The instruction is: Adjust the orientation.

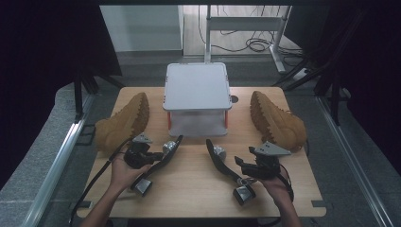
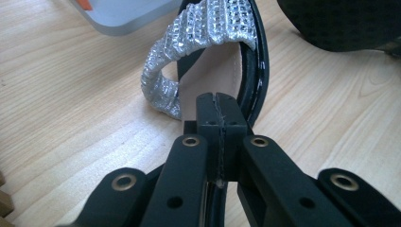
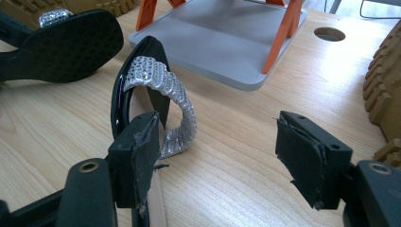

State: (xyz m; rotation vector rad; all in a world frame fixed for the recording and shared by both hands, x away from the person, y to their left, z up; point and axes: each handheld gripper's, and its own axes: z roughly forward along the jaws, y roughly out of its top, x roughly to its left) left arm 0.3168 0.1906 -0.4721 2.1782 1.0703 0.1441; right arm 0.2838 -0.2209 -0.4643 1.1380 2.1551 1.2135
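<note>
Two black heeled sandals with silver sparkly straps lie on their sides on the wooden table. My left gripper [image 1: 160, 154] is at the left sandal [image 1: 171, 150]. In the left gripper view its pads [image 2: 220, 118] are pressed together with nothing visible between them, and the strap [image 2: 208, 33] and insole sit just past the tips. My right gripper [image 1: 242, 169] is at the right sandal [image 1: 218, 161]. In the right gripper view the right gripper [image 3: 222, 156] stands open. Its left pad [image 3: 142, 146] rests by the sandal's sole [image 3: 151, 94], and the right pad [image 3: 302, 161] is over bare wood.
A grey two-tier shelf [image 1: 197, 87] with orange legs stands at the table's middle back. One tan boot [image 1: 123, 123] lies on its side to the left of the shelf, another [image 1: 276, 120] to the right. A round hole [image 3: 329, 34] is in the tabletop by the shelf.
</note>
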